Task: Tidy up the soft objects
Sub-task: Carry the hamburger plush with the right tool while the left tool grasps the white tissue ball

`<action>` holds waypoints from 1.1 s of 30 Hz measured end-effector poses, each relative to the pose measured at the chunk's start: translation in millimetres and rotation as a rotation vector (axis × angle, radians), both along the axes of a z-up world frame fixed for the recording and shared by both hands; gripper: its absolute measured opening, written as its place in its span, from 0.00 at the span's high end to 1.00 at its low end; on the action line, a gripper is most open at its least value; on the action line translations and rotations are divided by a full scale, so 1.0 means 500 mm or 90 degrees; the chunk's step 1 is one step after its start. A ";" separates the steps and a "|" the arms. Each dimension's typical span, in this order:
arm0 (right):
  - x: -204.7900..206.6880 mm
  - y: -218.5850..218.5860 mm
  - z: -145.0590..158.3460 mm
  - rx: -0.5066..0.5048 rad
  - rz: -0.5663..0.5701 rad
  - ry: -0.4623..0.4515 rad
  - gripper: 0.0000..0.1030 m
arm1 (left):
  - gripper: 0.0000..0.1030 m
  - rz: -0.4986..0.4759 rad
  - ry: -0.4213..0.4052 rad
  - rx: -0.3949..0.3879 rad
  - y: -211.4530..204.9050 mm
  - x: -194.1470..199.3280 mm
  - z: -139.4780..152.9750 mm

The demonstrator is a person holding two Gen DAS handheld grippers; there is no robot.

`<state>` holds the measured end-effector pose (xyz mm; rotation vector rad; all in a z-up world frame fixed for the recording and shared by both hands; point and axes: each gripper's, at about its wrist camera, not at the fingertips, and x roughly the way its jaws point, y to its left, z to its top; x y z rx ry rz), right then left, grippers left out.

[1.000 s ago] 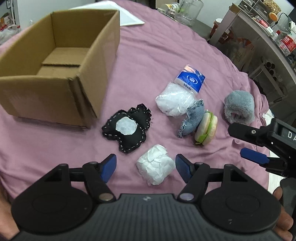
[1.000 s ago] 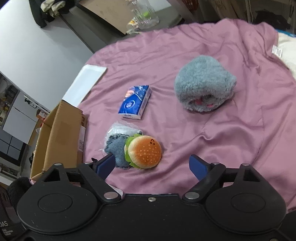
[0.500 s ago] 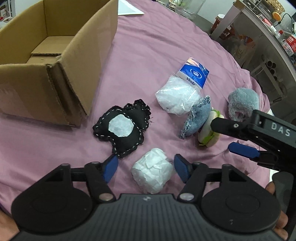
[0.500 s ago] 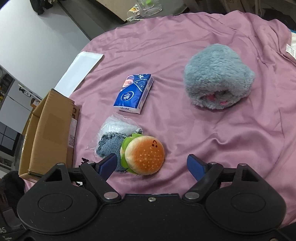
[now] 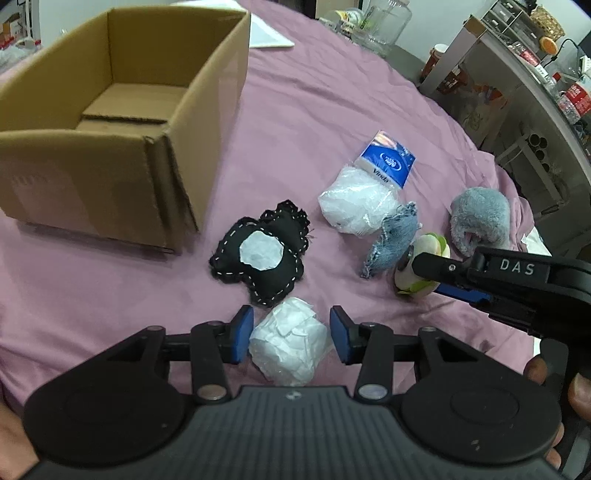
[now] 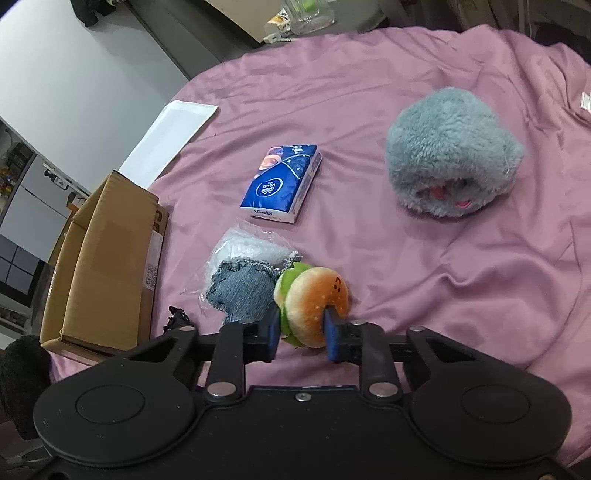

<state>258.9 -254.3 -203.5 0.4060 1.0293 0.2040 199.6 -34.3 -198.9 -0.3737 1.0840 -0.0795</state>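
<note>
Soft items lie on a pink cloth (image 5: 314, 110). My left gripper (image 5: 291, 339) has its blue pads against both sides of a white crumpled wad (image 5: 290, 345) that rests on the cloth. My right gripper (image 6: 301, 332) is shut on a burger plush (image 6: 314, 299), and its pads dent the bun; the left wrist view shows that burger plush (image 5: 424, 247) as well. A denim piece (image 6: 240, 291) and a clear plastic bag (image 6: 243, 247) touch the burger's left side. A black stitched plush (image 5: 262, 254) lies just beyond the wad. Farther off are a blue tissue pack (image 6: 282, 184) and a grey fluffy toy (image 6: 447, 155).
An open cardboard box (image 5: 92, 177) with nothing in it stands at the left on the cloth. A white sheet (image 6: 166, 140) lies behind it. Glass jars (image 5: 384, 22) sit at the far edge, with a shelf unit (image 5: 517, 110) off to the right.
Both grippers have moved forward and closed. The right one took hold of the burger plush. The left one's pads came in from wide apart onto the white wad.
</note>
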 end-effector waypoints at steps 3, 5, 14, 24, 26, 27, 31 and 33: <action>-0.009 -0.001 0.010 -0.003 -0.003 -0.012 0.82 | 0.57 -0.003 -0.014 0.005 0.001 -0.012 0.017; -0.017 -0.002 0.018 -0.002 -0.007 -0.023 0.83 | 0.57 -0.004 -0.024 0.005 0.004 -0.020 0.028; -0.064 0.000 0.064 -0.004 -0.030 -0.050 0.85 | 0.57 -0.006 -0.084 0.017 0.024 -0.039 0.113; -0.102 0.033 0.142 -0.004 -0.036 -0.102 0.85 | 0.57 -0.026 -0.139 0.065 0.058 -0.035 0.193; -0.106 0.039 0.158 -0.006 -0.036 -0.110 0.85 | 0.57 -0.031 -0.154 0.075 0.067 -0.033 0.208; -0.110 0.041 0.166 -0.009 -0.036 -0.115 0.85 | 0.57 -0.032 -0.157 0.075 0.073 -0.032 0.215; -0.117 0.055 0.192 -0.012 -0.039 -0.135 0.85 | 0.57 -0.034 -0.174 0.086 0.092 -0.024 0.235; -0.121 0.064 0.205 -0.014 -0.039 -0.148 0.85 | 0.57 -0.033 -0.181 0.088 0.102 -0.020 0.244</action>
